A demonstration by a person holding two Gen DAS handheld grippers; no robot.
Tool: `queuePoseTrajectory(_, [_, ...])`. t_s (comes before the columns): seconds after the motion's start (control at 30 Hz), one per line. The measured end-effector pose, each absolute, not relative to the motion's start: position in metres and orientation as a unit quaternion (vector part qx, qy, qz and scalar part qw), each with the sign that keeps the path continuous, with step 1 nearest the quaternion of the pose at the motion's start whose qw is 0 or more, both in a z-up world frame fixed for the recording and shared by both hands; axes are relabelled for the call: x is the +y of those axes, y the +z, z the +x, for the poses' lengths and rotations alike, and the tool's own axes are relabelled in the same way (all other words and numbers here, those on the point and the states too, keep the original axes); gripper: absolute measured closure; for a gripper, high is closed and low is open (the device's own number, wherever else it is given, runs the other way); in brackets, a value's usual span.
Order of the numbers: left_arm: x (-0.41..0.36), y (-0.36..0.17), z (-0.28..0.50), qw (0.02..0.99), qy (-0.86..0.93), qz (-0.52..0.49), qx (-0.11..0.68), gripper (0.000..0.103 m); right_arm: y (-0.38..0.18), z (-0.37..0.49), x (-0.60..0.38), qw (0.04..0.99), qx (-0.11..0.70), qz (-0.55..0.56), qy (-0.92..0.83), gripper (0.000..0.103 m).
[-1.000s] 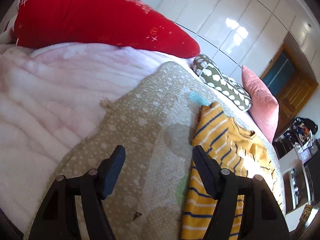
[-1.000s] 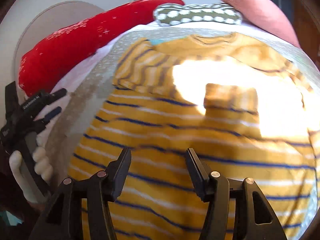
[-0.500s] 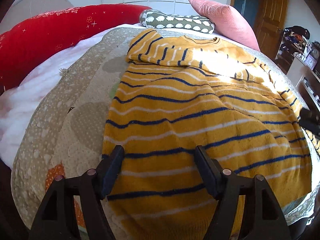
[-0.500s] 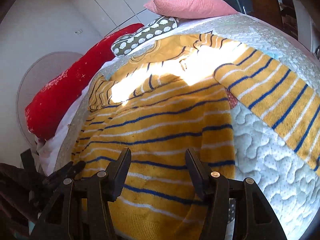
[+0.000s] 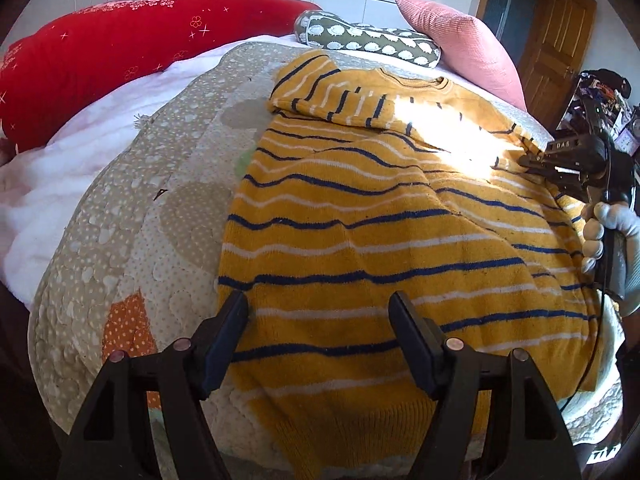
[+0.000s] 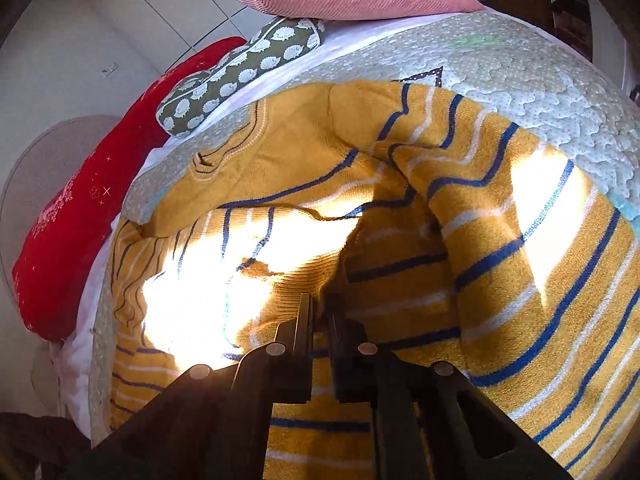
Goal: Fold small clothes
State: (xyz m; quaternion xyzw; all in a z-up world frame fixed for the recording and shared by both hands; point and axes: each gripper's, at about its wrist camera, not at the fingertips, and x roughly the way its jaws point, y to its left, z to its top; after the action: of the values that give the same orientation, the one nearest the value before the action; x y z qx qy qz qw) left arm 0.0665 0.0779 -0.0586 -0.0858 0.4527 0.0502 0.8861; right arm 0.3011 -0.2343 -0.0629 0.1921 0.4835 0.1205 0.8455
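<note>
Half the sweater [image 6: 400, 264] behind right claw [image 6: 320, 308].

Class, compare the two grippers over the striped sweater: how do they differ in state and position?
The left gripper has its jaws wide apart, while the right gripper is shut on the yellow striped sweater. The left gripper hovers near the hem; the right gripper is at the sweater's far side edge, near a sleeve. Both are black, two-fingered and point down at the sweater.
</note>
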Motion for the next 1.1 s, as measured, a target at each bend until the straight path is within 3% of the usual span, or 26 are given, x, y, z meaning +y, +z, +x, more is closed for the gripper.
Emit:
queuePoseTrajectory(0.17, [0.079, -0.056, 0.064, 0.886, 0.062, -0.075, 0.453, 0.031, -0.057, 0.293, -0.274, 0.872, 0.463, 0.159, 0.034, 0.099])
queuePoseTrajectory(0.37, [0.074, -0.045, 0.056, 0.886, 0.056, -0.074, 0.454, 0.031, -0.028, 0.240, -0.323, 0.868, 0.411, 0.259, 0.101, 0.096])
queuePoseTrajectory(0.43, [0.068, -0.042, 0.054, 0.889, 0.053, -0.067, 0.451, 0.031, -0.016, 0.211, -0.345, 0.876, 0.388, 0.269, 0.103, 0.085])
queuePoseTrajectory(0.47, [0.065, -0.043, 0.054, 0.887, 0.051, -0.066, 0.454, 0.031, -0.012, 0.199, -0.354, 0.879, 0.382, 0.268, 0.099, 0.069])
queuePoseTrajectory(0.5, [0.061, -0.044, 0.055, 0.886, 0.047, -0.067, 0.456, 0.031, -0.010, 0.191, -0.360, 0.879, 0.382, 0.267, 0.102, 0.060])
queuePoseTrajectory(0.8, [0.025, -0.033, 0.054, 0.894, 0.017, -0.045, 0.446, 0.031, -0.011, 0.238, -0.315, 0.860, 0.415, 0.246, 0.164, 0.060])
queuePoseTrajectory(1.03, [0.041, -0.034, 0.051, 0.894, 0.019, -0.058, 0.444, 0.031, -0.062, 0.322, -0.249, 0.821, 0.510, 0.209, 0.151, 0.060])
queuePoseTrajectory(1.07, [0.044, -0.034, 0.051, 0.894, 0.022, -0.061, 0.443, 0.031, -0.066, 0.328, -0.245, 0.816, 0.514, 0.212, 0.157, 0.071])
queuePoseTrajectory(1.1, [0.047, -0.035, 0.051, 0.894, 0.024, -0.064, 0.442, 0.031, -0.065, 0.331, -0.242, 0.819, 0.509, 0.209, 0.165, 0.098])
